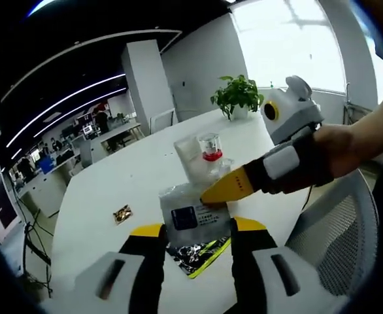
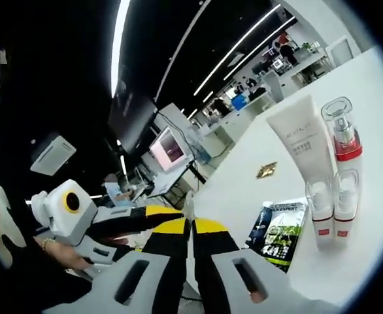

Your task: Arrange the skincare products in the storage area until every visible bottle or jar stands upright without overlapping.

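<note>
Two grippers on one clear plastic sachet with a dark label, likely lifting it clear. The right gripper has its yellow tips pinched together on the sachet's top edge; the left gripper has jaws apart, straddling it. A white tube and a red-collared clear pump bottle lie flat on the white table, not upright.
</note>
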`<state>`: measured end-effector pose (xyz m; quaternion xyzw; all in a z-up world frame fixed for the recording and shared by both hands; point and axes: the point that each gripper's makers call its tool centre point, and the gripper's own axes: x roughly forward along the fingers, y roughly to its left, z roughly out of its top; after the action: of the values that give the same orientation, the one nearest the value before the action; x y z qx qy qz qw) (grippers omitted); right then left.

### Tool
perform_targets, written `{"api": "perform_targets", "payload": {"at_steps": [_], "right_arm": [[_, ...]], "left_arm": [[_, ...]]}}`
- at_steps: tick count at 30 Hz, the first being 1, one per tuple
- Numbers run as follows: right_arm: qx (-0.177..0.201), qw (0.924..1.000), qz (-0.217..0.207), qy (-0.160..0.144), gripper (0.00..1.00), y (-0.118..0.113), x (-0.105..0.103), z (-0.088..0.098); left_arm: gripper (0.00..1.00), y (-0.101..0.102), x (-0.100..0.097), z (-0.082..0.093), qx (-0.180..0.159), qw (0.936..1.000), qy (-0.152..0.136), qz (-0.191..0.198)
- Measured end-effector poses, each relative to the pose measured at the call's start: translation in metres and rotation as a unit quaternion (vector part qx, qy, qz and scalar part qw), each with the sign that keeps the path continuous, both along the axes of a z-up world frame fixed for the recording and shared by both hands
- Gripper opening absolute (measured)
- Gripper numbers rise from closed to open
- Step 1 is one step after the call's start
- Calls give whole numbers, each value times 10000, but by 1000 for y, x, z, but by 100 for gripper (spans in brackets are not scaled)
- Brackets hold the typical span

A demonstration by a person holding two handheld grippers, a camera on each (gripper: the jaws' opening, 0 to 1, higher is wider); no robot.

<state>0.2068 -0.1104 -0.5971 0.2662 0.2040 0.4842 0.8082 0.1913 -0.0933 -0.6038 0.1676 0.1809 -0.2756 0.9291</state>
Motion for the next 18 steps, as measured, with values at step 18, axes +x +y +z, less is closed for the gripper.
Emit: {"api": "perform_targets", "payload": {"at_steps": [18], "right_arm": [[87,9999,-14,108,1,-14,5,8]], "left_arm": [[36,28,-2,-10,-2015,9671,1547,-156]]}}
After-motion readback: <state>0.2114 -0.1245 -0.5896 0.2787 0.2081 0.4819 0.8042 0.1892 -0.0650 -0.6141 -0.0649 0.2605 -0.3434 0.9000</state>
